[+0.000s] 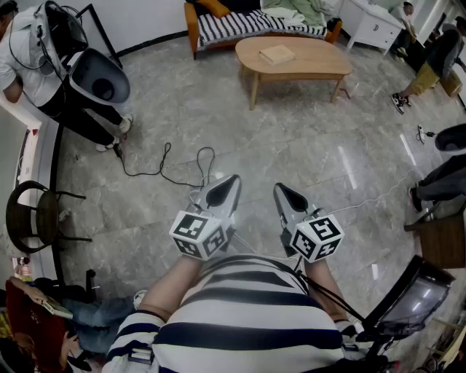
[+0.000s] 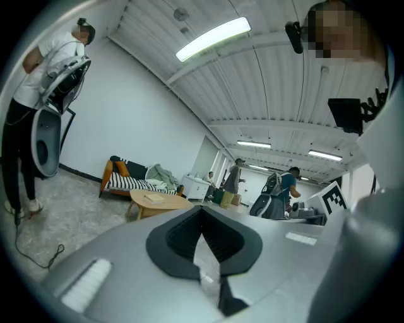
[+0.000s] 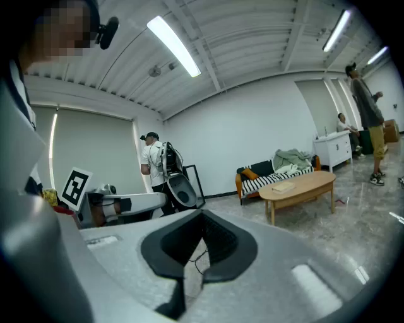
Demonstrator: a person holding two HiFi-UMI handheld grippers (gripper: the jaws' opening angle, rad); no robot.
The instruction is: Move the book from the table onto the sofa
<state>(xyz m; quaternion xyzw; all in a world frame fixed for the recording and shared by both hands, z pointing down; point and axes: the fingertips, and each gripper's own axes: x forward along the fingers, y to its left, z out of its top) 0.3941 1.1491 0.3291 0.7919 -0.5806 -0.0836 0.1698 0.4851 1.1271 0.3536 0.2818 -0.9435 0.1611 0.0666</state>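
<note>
Okay, tan book (image 1: 277, 54) on oval wooden worktop (image 1: 320, 64), striped sofa (image 1: 226, 25) just behind it; left gripper (image 1: 230, 180), right gripper (image 1: 281, 189) both closed (empty), well apart from worktop.

Book (image 1: 277, 54) on wooden table (image 1: 314, 64), striped sofa (image 1: 233, 26) behind, left gripper (image 1: 233, 179) and right gripper (image 1: 279, 188) seemingly closed, well away

The counter (image 1: 306, 62) is light honey wood, and the book (image 1: 277, 54) on it is pale tan. Behind the counter, the sofa (image 1: 240, 25) has an orange frame and black-and-white striped cushions, with a pale green cloth (image 1: 298, 13) on it. Under the counter, the floor (image 1: 291, 146) is grey veined marble. The left gripper (image 1: 231, 181) and right gripper (image 1: 280, 189) are silver-grey with black-and-white square markers.
</note>
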